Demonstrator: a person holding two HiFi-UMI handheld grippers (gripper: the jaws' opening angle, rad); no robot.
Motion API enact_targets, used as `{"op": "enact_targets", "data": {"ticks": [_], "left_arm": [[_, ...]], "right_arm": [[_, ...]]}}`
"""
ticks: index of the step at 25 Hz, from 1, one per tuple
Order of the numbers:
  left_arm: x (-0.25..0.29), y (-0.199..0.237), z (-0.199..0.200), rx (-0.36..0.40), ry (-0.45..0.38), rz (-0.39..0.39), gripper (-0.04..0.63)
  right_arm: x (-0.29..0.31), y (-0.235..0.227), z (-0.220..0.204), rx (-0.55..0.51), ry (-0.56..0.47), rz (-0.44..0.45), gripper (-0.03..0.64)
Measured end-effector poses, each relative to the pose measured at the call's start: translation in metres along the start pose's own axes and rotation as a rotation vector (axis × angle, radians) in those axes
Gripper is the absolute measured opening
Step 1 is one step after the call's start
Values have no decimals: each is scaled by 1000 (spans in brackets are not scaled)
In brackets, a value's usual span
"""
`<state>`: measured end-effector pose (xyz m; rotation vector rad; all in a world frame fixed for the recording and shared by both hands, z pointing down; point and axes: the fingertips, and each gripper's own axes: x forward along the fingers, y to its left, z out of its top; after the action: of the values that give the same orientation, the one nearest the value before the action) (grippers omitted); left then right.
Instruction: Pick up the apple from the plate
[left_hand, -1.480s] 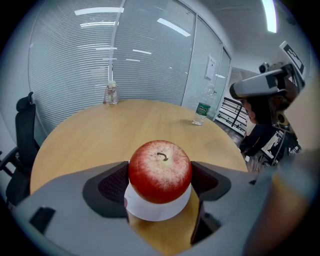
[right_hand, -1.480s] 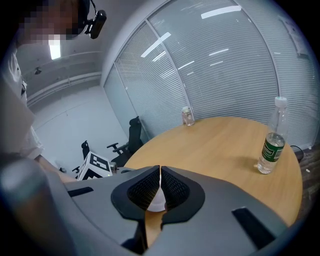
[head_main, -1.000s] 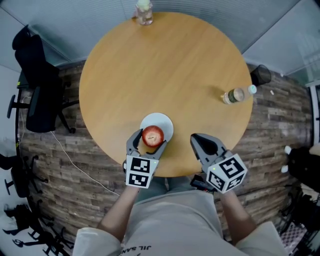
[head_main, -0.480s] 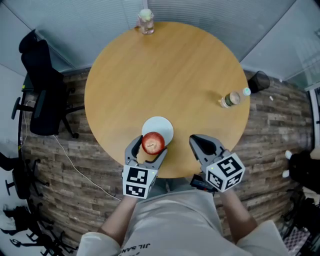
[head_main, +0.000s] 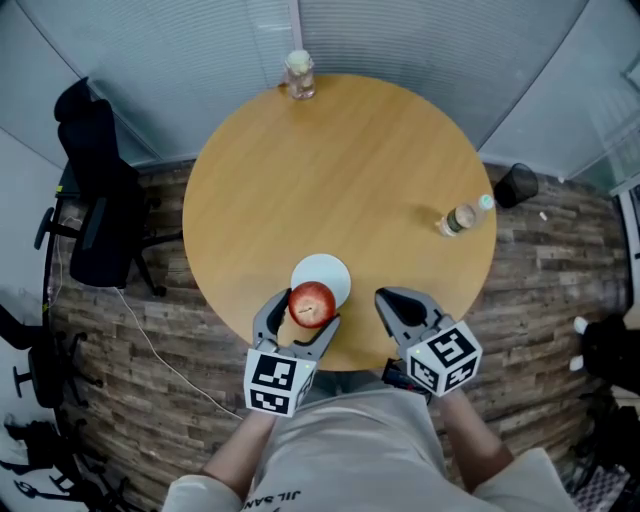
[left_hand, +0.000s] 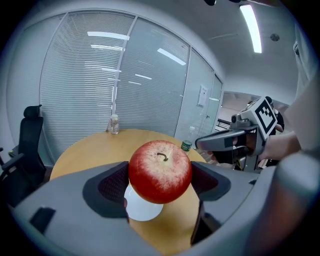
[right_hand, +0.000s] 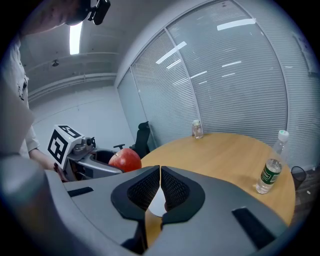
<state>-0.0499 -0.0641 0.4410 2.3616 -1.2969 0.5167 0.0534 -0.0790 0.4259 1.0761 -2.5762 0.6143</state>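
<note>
— While you are lifting, your left gripper (head_main: 300, 316) is clamping the apple (left_hand: 160, 171) between its two pads, one on each flank, with the stem pointing up. The jaws are standing about an apple's breadth apart.

— And where is it hanging against the plate?

— It is hanging just above the near rim of the white plate (head_main: 330, 272), and by my reading it is not touching it. You are wanting a straight, slow rise, so the fruit is not brushing that rim or skidding the plate across the table (head_main: 340, 170).

— Is the grip looking sound?

— The pads are meeting the widest part, which is looking sound to me. That smooth round skin may be rolling out if you are tilting the wrist, so you are better off holding level and squeezing evenly rather than harder.

— And the other one?

— Your right gripper (right_hand: 160, 186) is closed on nothing, its pads nearly touching, and it is hovering just beside the left. You are doing well leaving it clear of the lift. The bottle (head_main: 460, 217) is standing well apart.
</note>
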Motion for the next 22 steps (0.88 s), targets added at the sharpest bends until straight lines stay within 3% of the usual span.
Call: {"op": "enact_targets", "data": {"ticks": [6,22], "left_arm": [[-3,1,9,-25,-27,-9,388],[-13,-3,15,-5,-45,-22,388]], "right_arm": [[-1,2,6,-5,-16,-5,32],[-6,6,8,-35,-30,-33,31]]}}
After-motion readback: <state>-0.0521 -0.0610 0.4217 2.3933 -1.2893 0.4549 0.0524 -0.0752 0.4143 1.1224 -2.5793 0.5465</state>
